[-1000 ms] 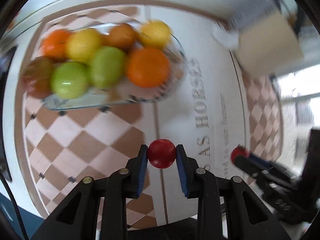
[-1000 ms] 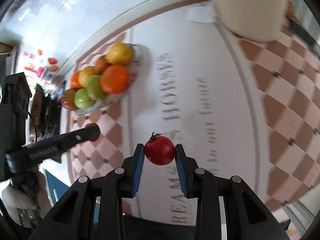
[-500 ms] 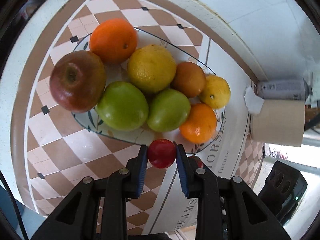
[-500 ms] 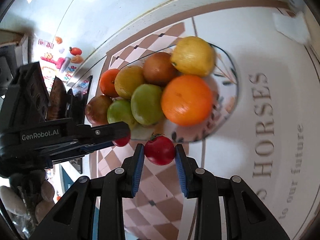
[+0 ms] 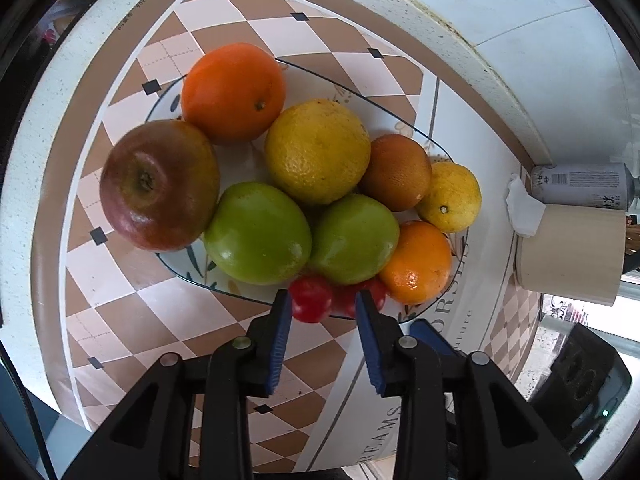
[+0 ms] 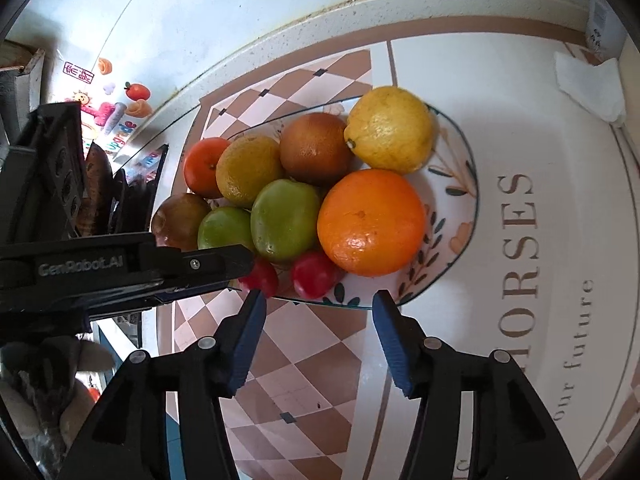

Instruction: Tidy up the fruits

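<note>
Both tomatoes (image 6: 262, 278) (image 6: 316, 274) rest on the plate (image 6: 460, 184) edge, touching the green fruit (image 6: 285, 220); left gripper (image 5: 322, 320) jaws are parted, one tomato just ahead; right gripper (image 6: 318, 320) jaws are spread wide, holding nothing

Plate (image 6: 460, 184): white, leaf print, dark rim. Fruit: two small red tomatoes (image 6: 314, 274), two green apples (image 5: 260, 234), oranges (image 6: 372, 222), yellow lemons (image 6: 390, 128). Mat (image 5: 120, 292): brown-and-cream diamond check.
</note>
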{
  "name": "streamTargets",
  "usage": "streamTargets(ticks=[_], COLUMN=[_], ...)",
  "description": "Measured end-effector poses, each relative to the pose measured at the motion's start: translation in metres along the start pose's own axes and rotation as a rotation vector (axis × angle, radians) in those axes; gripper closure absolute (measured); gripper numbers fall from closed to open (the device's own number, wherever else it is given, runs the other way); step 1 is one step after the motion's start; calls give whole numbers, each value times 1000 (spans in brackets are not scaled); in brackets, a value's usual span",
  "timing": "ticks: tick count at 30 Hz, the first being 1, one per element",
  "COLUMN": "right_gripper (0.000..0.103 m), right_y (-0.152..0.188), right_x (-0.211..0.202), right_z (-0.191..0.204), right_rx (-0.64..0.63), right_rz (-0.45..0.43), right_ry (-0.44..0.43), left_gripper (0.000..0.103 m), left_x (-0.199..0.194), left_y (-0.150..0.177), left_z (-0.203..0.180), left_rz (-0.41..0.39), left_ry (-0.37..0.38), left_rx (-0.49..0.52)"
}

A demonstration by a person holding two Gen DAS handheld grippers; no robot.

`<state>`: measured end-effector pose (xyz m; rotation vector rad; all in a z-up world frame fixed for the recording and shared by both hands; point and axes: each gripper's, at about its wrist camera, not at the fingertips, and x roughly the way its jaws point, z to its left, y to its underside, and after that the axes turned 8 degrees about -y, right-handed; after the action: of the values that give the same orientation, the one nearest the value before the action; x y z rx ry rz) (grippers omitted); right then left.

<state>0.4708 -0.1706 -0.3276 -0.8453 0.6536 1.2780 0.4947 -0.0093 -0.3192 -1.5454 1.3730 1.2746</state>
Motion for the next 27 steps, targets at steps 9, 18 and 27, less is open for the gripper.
streamTargets(ticks=[9, 18, 27], right_gripper=[9, 7, 6], right_y=[10, 17, 45], right_x=[-50, -75, -107], right_z=[-1, 13, 47], right_rx=[-57, -120, -158], right_rz=[-67, -100, -168], right_ry=[215, 297, 328], left_gripper=[33, 4, 4], left_x=[-29, -51, -97], left_y=[26, 58, 100], left_z=[6, 13, 13], left_rz=[-151, -276, -424], left_ry=[-244, -380, -391], left_rx=[117, 142, 144])
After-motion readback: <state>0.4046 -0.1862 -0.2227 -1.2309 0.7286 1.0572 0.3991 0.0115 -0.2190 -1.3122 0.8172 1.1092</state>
